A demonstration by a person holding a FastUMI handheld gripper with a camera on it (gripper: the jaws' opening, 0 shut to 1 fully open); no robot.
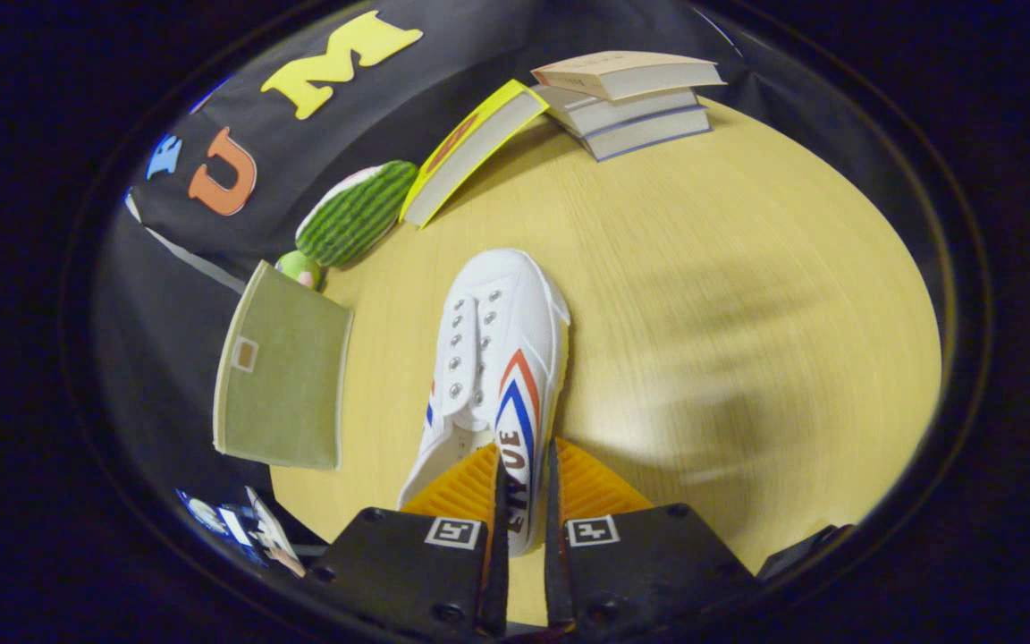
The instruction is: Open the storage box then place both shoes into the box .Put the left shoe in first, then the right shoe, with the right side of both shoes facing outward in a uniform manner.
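Claw (522, 501) clamped on shoe (502, 358)

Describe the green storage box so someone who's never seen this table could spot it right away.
Start at the round wooden table and find the white shoe whose heel wall the hand-held gripper is shut on. The storage box lies just beside that shoe at the table's edge, below the watermelon plush. It is the flat olive-green fabric rectangle with a small tan label patch.
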